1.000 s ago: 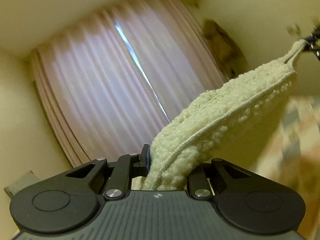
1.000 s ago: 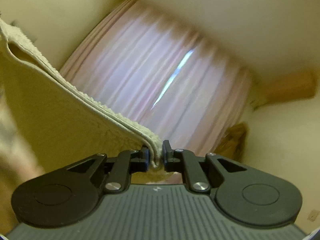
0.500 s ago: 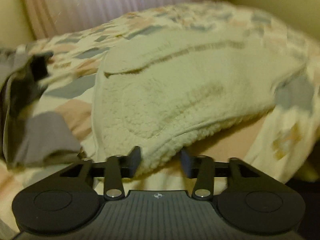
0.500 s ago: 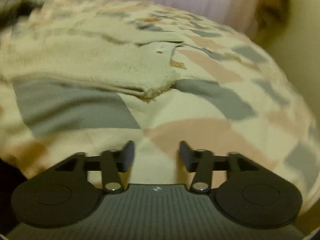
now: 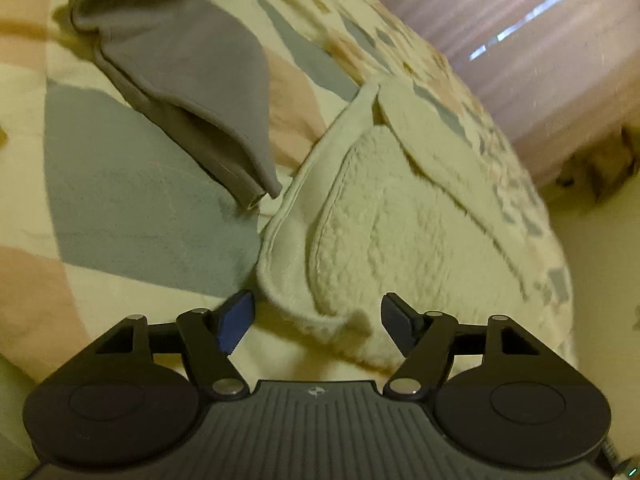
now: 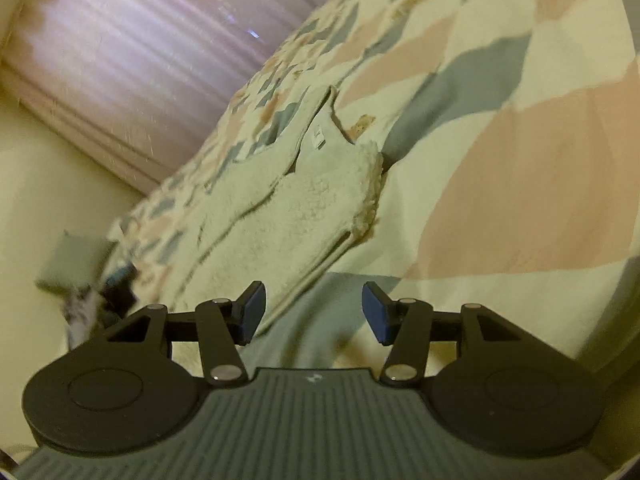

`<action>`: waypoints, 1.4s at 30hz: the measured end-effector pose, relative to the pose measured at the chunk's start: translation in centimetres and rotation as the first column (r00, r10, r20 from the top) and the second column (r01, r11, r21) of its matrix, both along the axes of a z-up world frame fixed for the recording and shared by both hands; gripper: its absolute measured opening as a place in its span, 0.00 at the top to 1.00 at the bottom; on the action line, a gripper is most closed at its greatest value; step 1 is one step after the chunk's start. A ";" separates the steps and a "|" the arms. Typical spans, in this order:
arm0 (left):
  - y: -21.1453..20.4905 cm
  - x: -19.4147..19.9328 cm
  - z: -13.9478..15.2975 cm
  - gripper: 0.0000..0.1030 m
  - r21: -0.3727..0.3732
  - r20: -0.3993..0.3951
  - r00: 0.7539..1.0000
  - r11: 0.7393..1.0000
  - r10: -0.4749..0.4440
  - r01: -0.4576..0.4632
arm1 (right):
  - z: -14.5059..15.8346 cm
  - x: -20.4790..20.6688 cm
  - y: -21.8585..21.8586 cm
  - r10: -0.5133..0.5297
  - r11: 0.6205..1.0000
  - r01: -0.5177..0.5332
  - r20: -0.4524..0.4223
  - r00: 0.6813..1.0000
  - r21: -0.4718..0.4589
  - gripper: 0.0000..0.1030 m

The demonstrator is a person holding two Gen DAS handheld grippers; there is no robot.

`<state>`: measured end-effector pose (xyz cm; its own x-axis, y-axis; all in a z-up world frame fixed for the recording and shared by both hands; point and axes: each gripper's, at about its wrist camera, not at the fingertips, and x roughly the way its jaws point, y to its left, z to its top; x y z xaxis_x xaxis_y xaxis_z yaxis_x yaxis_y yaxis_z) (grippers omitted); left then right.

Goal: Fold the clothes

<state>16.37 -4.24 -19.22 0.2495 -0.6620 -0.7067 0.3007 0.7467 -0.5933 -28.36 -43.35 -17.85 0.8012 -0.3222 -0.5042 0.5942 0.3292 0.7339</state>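
Observation:
A cream fleece garment (image 5: 400, 232) lies flat on the patterned bedspread (image 5: 132, 208). My left gripper (image 5: 316, 320) is open and empty, its jaws wide apart just over the garment's near corner. In the right wrist view the same cream garment (image 6: 296, 208) lies ahead and to the left, with a white label near its collar. My right gripper (image 6: 314, 312) is open and empty above the bedspread (image 6: 520, 184), its left finger close to the garment's near edge.
A grey garment (image 5: 188, 76) lies crumpled on the bed, left of the cream one. Pink curtains (image 5: 540, 40) hang beyond the bed. A dark object (image 6: 116, 296) and a grey cushion (image 6: 68, 264) sit at the bed's left side in the right wrist view.
One second ago both grippers held the cream garment up in the air. They laid it on the bed and let go. Both now stand open, tilted, close over the bed.

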 end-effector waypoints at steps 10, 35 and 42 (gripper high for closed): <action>-1.7 -1.9 3.8 0.89 0.080 0.298 0.951 0.995 -0.080 0.058 | -0.3 0.6 -3.4 -0.070 0.997 0.068 0.046 0.997 0.034 0.50; -4.0 2.4 -0.3 0.98 -0.010 0.026 0.996 0.996 -0.090 0.090 | 1.0 0.7 -1.8 0.090 0.992 -0.092 -0.025 0.996 -0.088 0.56; -2.2 3.2 -0.9 0.84 -0.073 -0.044 0.996 0.995 -0.075 0.071 | -1.3 8.1 2.8 0.420 0.878 -0.465 0.282 0.862 0.112 0.63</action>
<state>19.59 -6.48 -20.09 0.1666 -0.7261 -0.6671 0.3237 0.6793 -0.6586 -20.28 -40.59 -19.13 0.9419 0.1686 -0.2907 0.2124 0.3715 0.9038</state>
